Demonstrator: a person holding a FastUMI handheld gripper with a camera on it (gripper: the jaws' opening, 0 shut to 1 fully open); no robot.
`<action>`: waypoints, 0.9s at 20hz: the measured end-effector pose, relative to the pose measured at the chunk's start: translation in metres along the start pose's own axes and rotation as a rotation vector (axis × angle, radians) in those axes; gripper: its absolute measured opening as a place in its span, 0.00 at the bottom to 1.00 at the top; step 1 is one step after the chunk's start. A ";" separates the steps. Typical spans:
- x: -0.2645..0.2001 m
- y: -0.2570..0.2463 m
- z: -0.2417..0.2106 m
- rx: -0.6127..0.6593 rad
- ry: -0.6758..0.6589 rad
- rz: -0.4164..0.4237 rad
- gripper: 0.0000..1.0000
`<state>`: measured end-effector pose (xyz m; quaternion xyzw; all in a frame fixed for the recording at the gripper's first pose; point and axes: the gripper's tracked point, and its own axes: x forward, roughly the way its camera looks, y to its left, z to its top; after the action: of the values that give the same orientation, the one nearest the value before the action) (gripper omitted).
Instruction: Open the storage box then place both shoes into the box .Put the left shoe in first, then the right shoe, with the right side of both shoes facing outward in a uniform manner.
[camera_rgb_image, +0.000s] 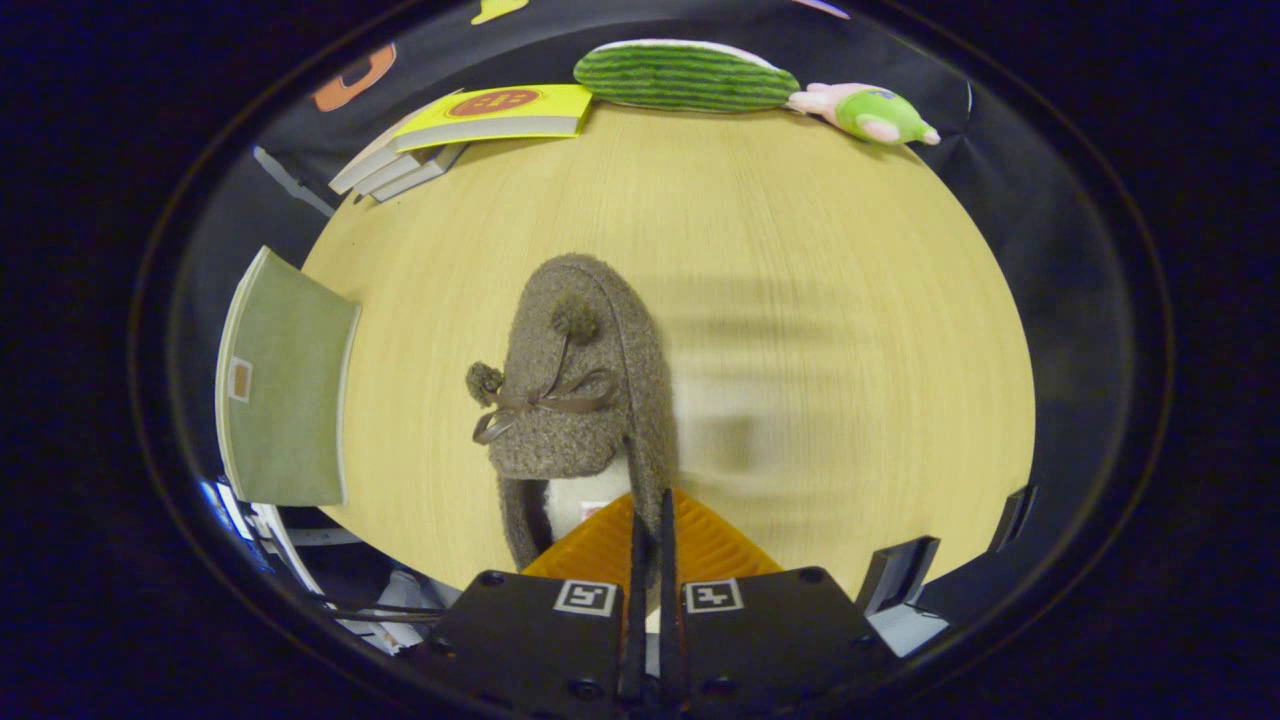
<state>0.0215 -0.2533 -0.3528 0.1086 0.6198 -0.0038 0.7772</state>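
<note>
A pale wooden table (800, 260) with fine straight grain takes up the middle of the frame. Dark cloth (1010, 180) is hung behind it as the booth's wall, across the top and down both sides. At the table's far edge, upper left, a stack of books (470, 135) is seen, the top one yellow. At upper centre a green striped cushion (685, 75) is laid, and just to its right a pink and green plush toy (870, 112). The tabletop is evenly and softly lit.
</note>
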 end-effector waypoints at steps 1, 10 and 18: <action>-0.001 0.004 -0.002 0.015 0.005 0.015 0.07; -0.035 0.070 -0.002 0.228 -0.025 0.276 0.06; -0.108 0.154 0.017 0.220 -0.124 0.377 0.06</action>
<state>0.0345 -0.1196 -0.2201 0.3062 0.5354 0.0673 0.7842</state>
